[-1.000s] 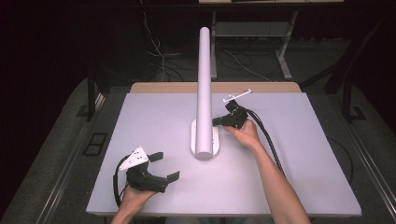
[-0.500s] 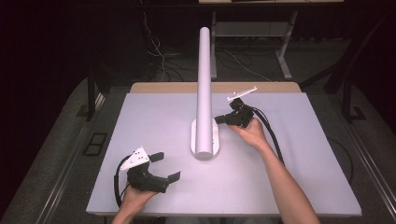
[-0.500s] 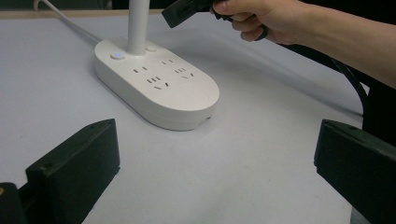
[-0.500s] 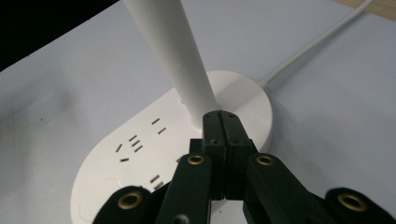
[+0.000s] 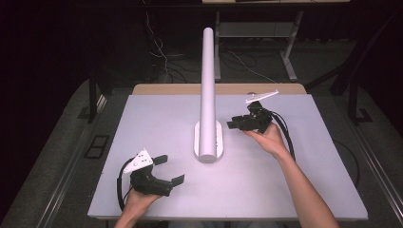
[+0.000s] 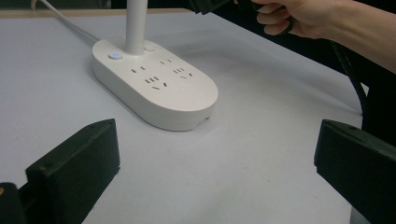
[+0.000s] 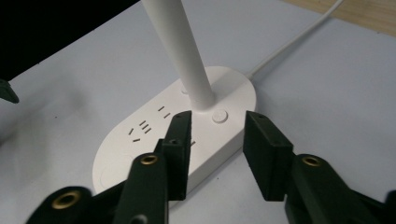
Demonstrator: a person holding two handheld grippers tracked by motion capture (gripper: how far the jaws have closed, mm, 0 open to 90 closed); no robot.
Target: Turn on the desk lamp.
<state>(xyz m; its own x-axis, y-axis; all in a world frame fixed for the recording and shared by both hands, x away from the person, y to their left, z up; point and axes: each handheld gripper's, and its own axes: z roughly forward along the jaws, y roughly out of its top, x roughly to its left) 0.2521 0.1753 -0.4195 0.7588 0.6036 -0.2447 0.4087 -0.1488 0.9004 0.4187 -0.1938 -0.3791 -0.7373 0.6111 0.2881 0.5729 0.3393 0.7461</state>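
White socket base (image 5: pixel 208 140) with upright post (image 5: pixel 207 90) standing mid-worktop (image 5: pixel 304 190), right gripper (image 5: pixel 237 124) just beside the base, jaws just opening with nothing between them, seemingly raised off the surface, left gripper (image 5: pixel 170 169) near the front edge, jaws wide apart, empty

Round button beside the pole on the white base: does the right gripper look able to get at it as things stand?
Probably yes. The right gripper, jaws just opened with nothing between them, points at the round button on the base; only the pole stands close beside it.
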